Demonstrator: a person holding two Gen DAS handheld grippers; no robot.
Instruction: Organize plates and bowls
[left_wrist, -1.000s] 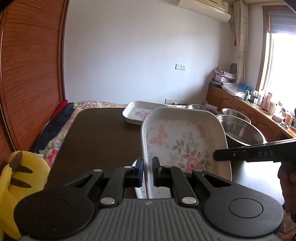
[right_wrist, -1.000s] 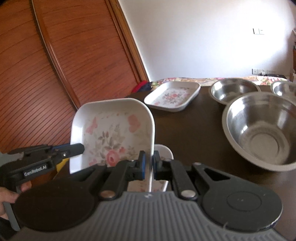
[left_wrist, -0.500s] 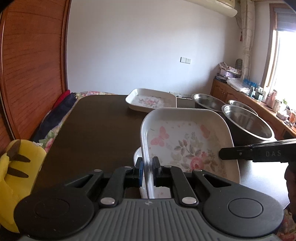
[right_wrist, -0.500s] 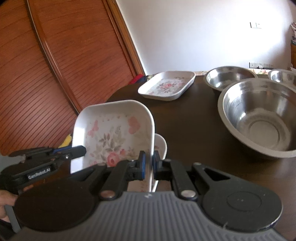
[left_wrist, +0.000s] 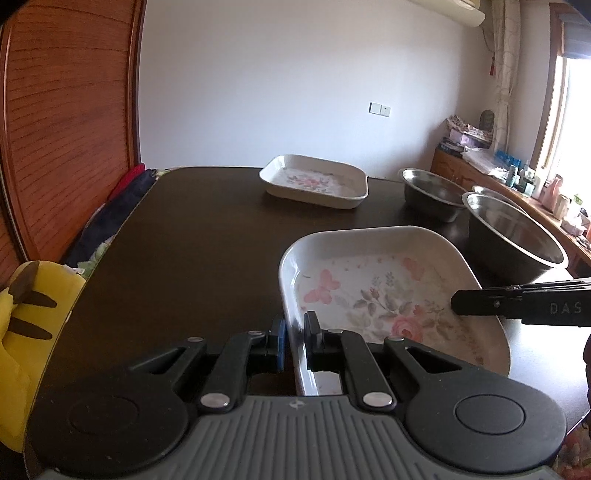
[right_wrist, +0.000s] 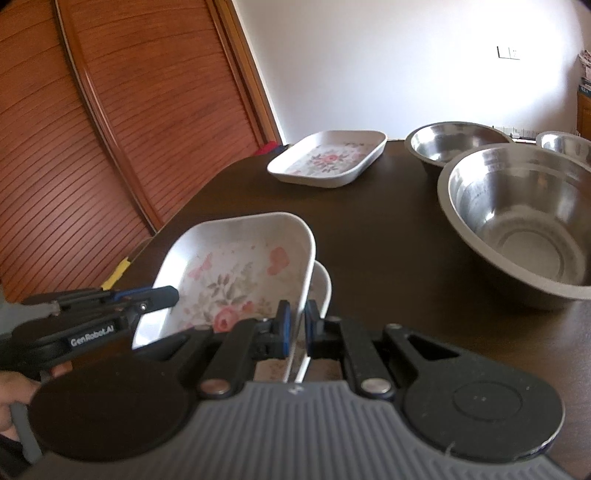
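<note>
Here, both grippers grasp one floral rectangular dish (left_wrist: 388, 295): the left gripper (left_wrist: 293, 341) pinches its left rim, the right gripper (right_wrist: 296, 326) its right rim. The dish sits tilted just over a second floral dish (right_wrist: 321, 291) on the dark table (left_wrist: 192, 240). A third floral dish (left_wrist: 314, 181) lies farther back, near three steel bowls (right_wrist: 517, 214).

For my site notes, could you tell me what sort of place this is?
Most likely a lived-in home room: a dark dining table with floral dishes and steel bowls, a wood slatted wardrobe door, and a cluttered window counter.
</note>
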